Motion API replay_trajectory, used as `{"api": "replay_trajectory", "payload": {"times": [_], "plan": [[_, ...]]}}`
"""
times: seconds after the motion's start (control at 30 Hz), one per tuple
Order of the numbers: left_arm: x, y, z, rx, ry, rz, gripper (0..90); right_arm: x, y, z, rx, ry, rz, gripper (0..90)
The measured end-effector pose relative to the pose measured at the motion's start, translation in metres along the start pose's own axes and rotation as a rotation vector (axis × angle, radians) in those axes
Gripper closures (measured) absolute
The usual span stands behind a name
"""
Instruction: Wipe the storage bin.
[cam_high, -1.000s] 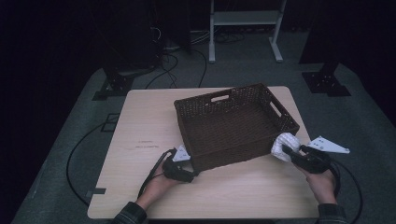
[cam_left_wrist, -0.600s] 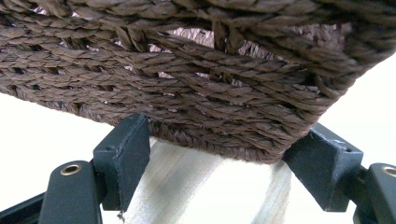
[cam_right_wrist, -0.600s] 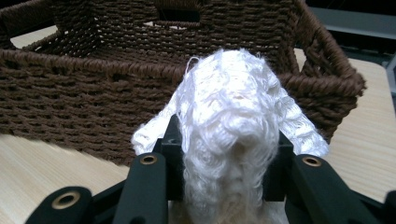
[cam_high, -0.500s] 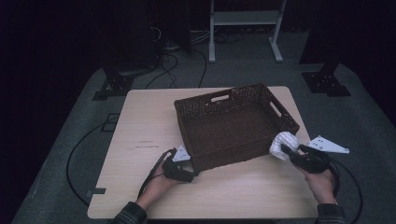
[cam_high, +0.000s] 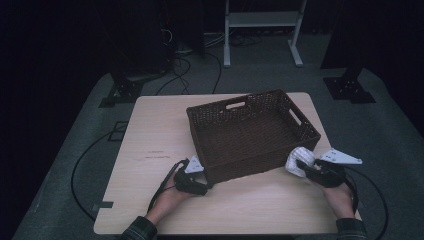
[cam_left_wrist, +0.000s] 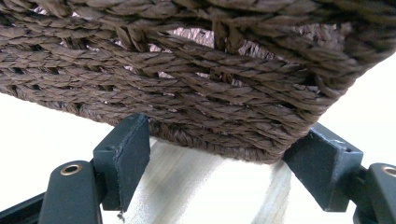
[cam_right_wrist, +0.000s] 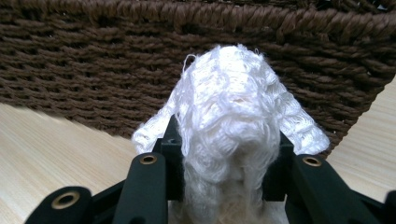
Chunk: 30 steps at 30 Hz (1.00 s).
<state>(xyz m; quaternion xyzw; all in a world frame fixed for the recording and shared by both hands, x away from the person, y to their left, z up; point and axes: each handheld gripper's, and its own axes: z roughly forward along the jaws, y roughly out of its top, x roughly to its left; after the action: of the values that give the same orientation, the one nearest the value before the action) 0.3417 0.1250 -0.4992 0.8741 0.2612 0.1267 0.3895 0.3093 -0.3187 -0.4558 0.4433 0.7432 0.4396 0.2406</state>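
While the right claw (cam_right_wrist: 226, 154) pinches a white crocheted cloth (cam_right_wrist: 231, 116) just beside the wicker basket's (cam_high: 252, 132) 4 o'clock corner, the left claw (cam_left_wrist: 219, 154) stands spread around the basket's 7 o'clock corner, jaws flanking the weave; whether they press on it I cannot tell. Basket sits mid-surface (cam_high: 155, 130), tilted clockwise.

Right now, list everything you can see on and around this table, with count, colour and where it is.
Basket: one, dark brown wicker, on the table's right half.
Cloth: one, white, bunched, by the basket's near right corner.
Table: one, light wood, centre.
Stand: one, white, on the floor behind the table.
Left gripper: one, black, jaws apart at the basket's near left corner.
Right gripper: one, black, shut on the cloth.
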Motion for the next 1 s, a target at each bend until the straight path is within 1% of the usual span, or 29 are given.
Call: {"api": "replay_trajectory", "payload": {"times": [0.17, 0.2, 0.27, 0.37, 0.43, 0.53, 0.6, 0.77, 0.83, 0.9, 0.93, 0.97, 1.0], "plan": [[0.0, 0.0, 0.0, 0.0, 0.0, 0.0, 23.8, 0.0, -0.003, 0.004, 0.023, 0.0, -0.007, 61.4], [0.0, 0.0, 0.0, 0.0, 0.0, 0.0, 23.9, 0.0, -0.005, 0.007, 0.039, 0.006, -0.003, 61.4], [0.0, 0.0, 0.0, 0.0, 0.0, 0.0, 23.8, 0.0, -0.007, 0.01, 0.059, 0.004, -0.012, 61.3], [0.0, 0.0, 0.0, 0.0, 0.0, 0.0, 23.9, 0.0, -0.009, 0.012, 0.068, 0.007, -0.014, 61.2], [0.0, 0.0, 0.0, 0.0, 0.0, 0.0, 23.8, 0.001, -0.011, 0.014, 0.085, 0.01, -0.015, 61.2], [0.0, 0.0, 0.0, 0.0, 0.0, 0.0, 23.9, 0.001, -0.015, 0.019, 0.124, 0.016, -0.02, 61.3], [0.0, 0.0, 0.0, 0.0, 0.0, 0.0, 23.8, 0.002, -0.017, 0.022, 0.131, 0.023, -0.019, 61.3], [0.0, 0.0, 0.0, 0.0, 0.0, 0.0, 23.9, 0.003, -0.017, 0.021, 0.126, 0.027, -0.011, 61.4], [0.0, 0.0, 0.0, 0.0, 0.0, 0.0, 23.9, 0.003, -0.016, 0.02, 0.123, 0.028, -0.018, 61.4], [0.0, 0.0, 0.0, 0.0, 0.0, 0.0, 23.9, 0.007, -0.011, 0.017, 0.103, 0.026, -0.031, 61.5], [0.0, 0.0, 0.0, 0.0, 0.0, 0.0, 23.8, 0.007, -0.011, 0.017, 0.103, 0.026, -0.031, 61.5], [0.0, 0.0, 0.0, 0.0, 0.0, 0.0, 23.8, 0.008, -0.01, 0.015, 0.092, 0.027, -0.034, 61.5], [0.0, 0.0, 0.0, 0.0, 0.0, 0.0, 23.8, 0.009, -0.006, 0.011, 0.069, 0.03, -0.033, 61.5]]}}
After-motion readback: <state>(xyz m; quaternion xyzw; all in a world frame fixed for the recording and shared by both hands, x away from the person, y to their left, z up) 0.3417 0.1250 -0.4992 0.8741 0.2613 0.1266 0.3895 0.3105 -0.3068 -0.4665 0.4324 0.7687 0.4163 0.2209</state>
